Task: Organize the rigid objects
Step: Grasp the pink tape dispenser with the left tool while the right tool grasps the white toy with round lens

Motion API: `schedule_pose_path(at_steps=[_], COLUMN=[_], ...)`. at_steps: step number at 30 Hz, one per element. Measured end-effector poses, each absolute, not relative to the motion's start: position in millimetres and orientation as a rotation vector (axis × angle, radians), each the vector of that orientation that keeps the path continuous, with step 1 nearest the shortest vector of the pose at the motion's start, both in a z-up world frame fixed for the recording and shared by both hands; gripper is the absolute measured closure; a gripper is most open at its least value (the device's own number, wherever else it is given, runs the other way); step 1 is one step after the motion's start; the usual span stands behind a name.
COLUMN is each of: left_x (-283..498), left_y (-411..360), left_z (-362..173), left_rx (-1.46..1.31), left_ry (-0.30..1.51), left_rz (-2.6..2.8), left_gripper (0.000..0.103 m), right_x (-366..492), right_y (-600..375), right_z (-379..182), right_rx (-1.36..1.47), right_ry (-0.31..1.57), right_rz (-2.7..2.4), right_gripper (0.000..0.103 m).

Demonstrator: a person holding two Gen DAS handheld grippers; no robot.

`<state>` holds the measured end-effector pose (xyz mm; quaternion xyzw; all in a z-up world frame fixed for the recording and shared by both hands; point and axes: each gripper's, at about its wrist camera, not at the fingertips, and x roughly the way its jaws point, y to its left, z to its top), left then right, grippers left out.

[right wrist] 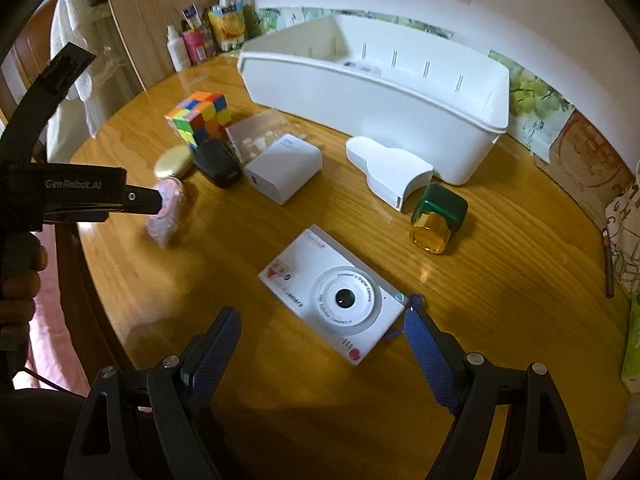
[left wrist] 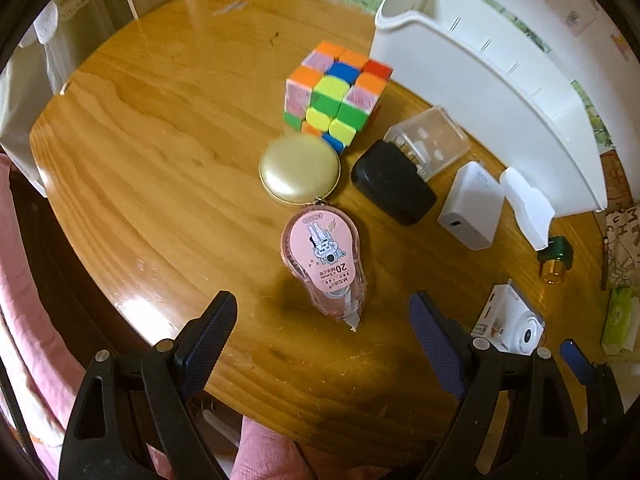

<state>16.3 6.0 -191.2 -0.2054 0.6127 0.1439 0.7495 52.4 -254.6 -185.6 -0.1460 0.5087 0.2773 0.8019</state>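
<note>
Left wrist view: left gripper [left wrist: 322, 320] jaws apart, empty | straddle pink tape dispenser [left wrist: 322, 256], close squarely | right gripper [right wrist: 324, 338] apart over toy camera [right wrist: 334, 294]

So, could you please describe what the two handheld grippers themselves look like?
Each gripper, left gripper and right gripper, has black plastic scissor-like arms with silver pivot rivets and triangular cut-outs, ending in dark blue cross-hatched rubber pads. The left unit's black body bears white "GenRobot.AI" lettering.
</note>
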Motion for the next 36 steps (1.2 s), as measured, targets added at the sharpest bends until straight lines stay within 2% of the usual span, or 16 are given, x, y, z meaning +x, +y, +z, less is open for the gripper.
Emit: schedule_pose_path(at_steps=[13, 27, 29, 36], left_x=[48.0, 88.8, 89.7, 92.5], left_y=[5.9, -6.3, -4.9, 8.4], left_z=[-217.6, -233.6, -231.9, -236.0], left_rx=[-0.477, -0.455, -0.446, -0.469], left_ry=[1.461, 1.514, 1.512, 1.497], left_rz=[0.334, 0.349, 0.357, 0.346], left_gripper=[0.016, 0.041, 0.049, 0.051], right_x=[80.1, 86.5, 87.0, 89.6], right_y=[-241.3, -231.0, -230.1, -224.8], right_z=[-219.7, -222.7, -222.6, -221.1], right_rx=[-0.422, -0.473, -0.478, -0.510], right_ry=[1.187, 1.137, 1.133, 1.117], right_rz=[0.575, 0.622, 0.622, 0.658], right_gripper=[0.019, 0.016, 0.016, 0.016])
